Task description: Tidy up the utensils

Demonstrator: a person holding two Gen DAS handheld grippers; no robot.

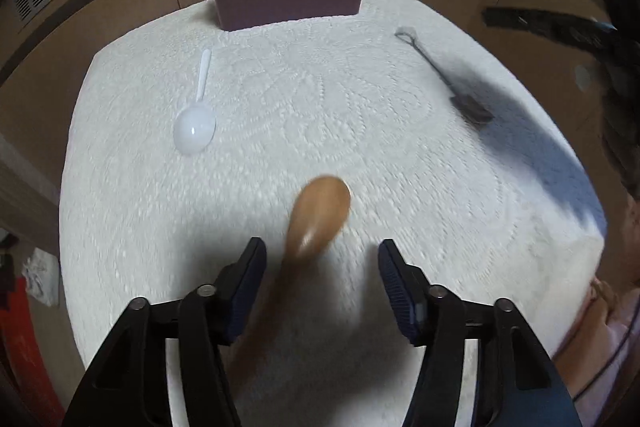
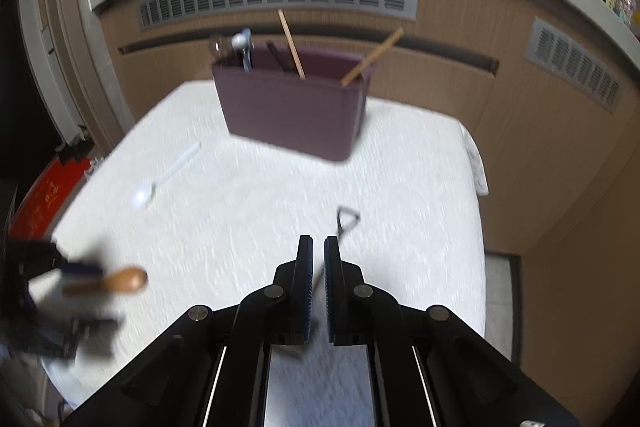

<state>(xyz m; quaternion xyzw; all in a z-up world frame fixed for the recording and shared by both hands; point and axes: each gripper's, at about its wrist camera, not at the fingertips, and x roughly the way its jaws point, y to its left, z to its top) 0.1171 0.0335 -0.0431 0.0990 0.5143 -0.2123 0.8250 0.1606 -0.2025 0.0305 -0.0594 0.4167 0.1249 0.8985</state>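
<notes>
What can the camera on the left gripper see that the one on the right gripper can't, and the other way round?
Only the left wrist view shows the left gripper from behind, fingers wide apart around the wooden spoon, plus the shovel-shaped utensil's dark blade.

Only the right wrist view shows the right gripper, fingers nearly closed with that utensil's thin handle running between them, and the inside of the purple holder.

Both show the white cloth, white plastic spoon, holder and wooden spoon.
</notes>
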